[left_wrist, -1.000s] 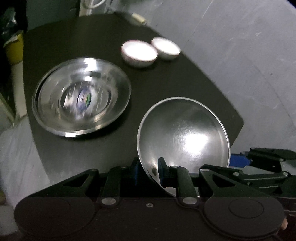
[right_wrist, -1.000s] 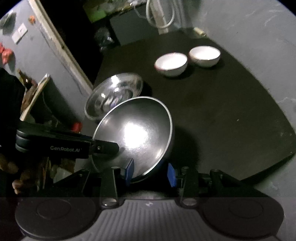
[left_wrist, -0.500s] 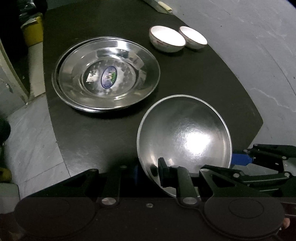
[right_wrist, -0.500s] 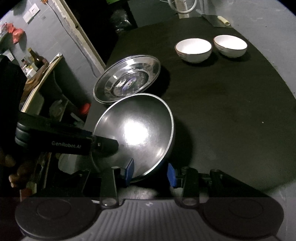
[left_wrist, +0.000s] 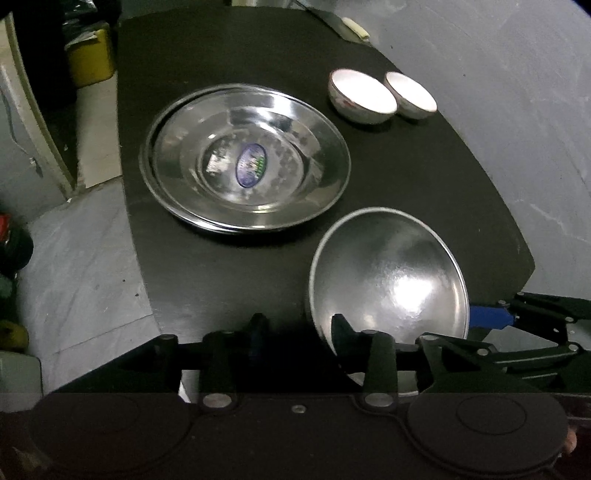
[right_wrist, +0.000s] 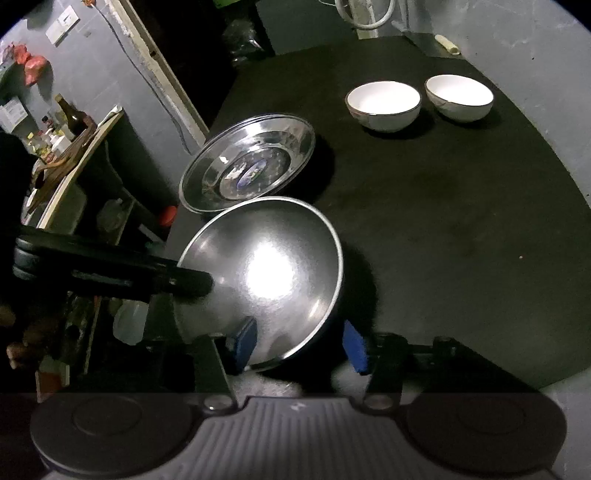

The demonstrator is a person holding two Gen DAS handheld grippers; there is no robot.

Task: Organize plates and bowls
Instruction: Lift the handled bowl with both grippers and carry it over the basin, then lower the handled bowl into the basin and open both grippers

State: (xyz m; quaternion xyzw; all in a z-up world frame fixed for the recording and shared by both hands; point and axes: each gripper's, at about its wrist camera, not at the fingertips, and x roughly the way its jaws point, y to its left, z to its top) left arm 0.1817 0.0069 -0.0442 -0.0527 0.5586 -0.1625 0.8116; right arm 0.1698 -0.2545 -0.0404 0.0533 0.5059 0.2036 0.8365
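A tilted steel bowl [left_wrist: 388,280] [right_wrist: 266,273] sits at the near edge of the black table [left_wrist: 424,177], with both grippers at its rim. My left gripper [left_wrist: 298,328] has the rim between its jaws, which are opening: the right finger [left_wrist: 340,326] lies inside the bowl and the left finger stands clear of it. My right gripper [right_wrist: 300,344] is opening too, one blue pad [right_wrist: 245,341] inside the bowl and the other off its outer wall. Stacked steel plates [left_wrist: 245,166] [right_wrist: 247,166] lie beyond. Two white bowls [left_wrist: 360,98] [right_wrist: 384,105] stand side by side further back.
The table [right_wrist: 443,221] ends just under both grippers, with grey floor around it. A yellow container [left_wrist: 90,55] stands on the floor at the left. In the right wrist view a shelf with bottles [right_wrist: 66,122] stands left of the table. A pale stick [left_wrist: 354,27] lies at the far edge.
Both pairs of jaws have spread apart from their grip on the bowl's rim. The bowl stays tilted in the same place. Both cameras have tipped, bringing the plates nearer the middle of the views.
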